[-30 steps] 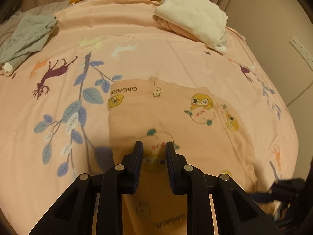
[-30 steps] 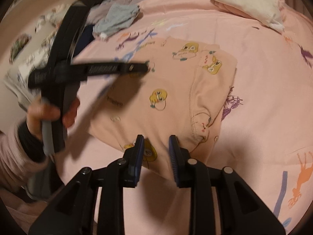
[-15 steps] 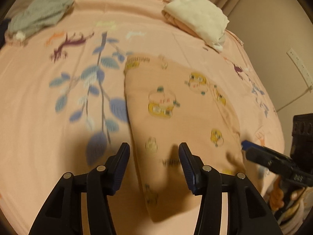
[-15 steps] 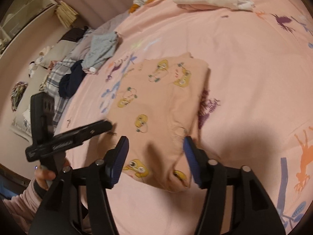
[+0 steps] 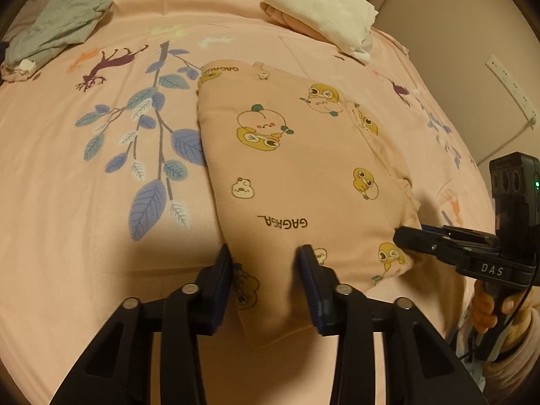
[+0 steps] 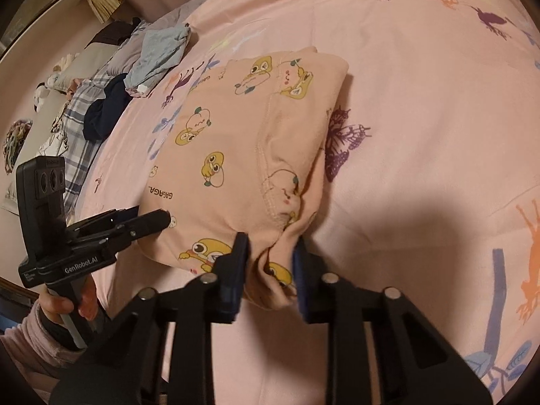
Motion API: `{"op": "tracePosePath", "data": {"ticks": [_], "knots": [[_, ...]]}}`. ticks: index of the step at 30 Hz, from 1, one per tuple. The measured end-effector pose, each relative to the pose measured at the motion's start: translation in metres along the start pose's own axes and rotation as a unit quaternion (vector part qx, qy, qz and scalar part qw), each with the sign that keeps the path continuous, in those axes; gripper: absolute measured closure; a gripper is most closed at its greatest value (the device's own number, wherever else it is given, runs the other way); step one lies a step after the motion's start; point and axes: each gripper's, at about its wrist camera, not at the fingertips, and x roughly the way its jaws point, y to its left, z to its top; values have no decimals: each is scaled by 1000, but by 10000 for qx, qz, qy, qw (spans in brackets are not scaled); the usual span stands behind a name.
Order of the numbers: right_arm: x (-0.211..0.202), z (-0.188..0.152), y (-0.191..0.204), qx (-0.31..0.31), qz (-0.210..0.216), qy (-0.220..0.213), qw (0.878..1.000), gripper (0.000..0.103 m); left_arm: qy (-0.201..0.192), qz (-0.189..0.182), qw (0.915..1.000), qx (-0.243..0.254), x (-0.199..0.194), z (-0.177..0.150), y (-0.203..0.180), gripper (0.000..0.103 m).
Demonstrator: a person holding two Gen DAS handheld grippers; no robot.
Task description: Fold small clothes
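Note:
A small peach garment (image 5: 297,175) printed with yellow cartoon ducks lies folded on the pink bedspread (image 5: 84,253). It also shows in the right wrist view (image 6: 243,155). My left gripper (image 5: 265,270) is open, its jaws straddling the garment's near left corner. My right gripper (image 6: 270,260) is open around the bunched near right corner of the garment. Each gripper shows in the other's view, the right gripper (image 5: 405,236) at the garment's right edge, the left gripper (image 6: 158,217) at its left edge.
A stack of folded white and pink clothes (image 5: 324,17) sits at the far right of the bed. A grey garment (image 5: 57,33) lies at the far left. Plaid and dark clothes (image 6: 98,111) pile along the bed's left side. A wall (image 5: 472,33) stands on the right.
Both grippers opened from shut, pulled back, then moved forward onto the garment's near corners. Their jaws are narrower than half a second ago. The garment lies folded.

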Motion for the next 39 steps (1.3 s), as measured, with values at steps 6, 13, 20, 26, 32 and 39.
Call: {"op": "tracePosePath", "data": {"ticks": [6,13,20,26,32,39], "knots": [[-3,1,-6,110,159,-38,9998,87,-1,-93,9999,-115,-4,1,5,76],[0,-6,-19,285,242,62,9993,87,-13,-139,9997,-184,-1,-6,10,76],[-15,-10,-26,376,75,-26,9993,79,-26,-52,9998,-182,-11,-12,13,73],[-24,-9,-20,216,-190,-124,9995,75,-164,141,9996,-155,-26,-20,14,73],[-44,-3,-15,107,-484,-521,9974,74,-571,405,9975,-1,-49,-17,6,73],[-42,7,15,-322,-265,-854,9955,78,-768,372,9962,169,-42,-3,-14,73]]}}
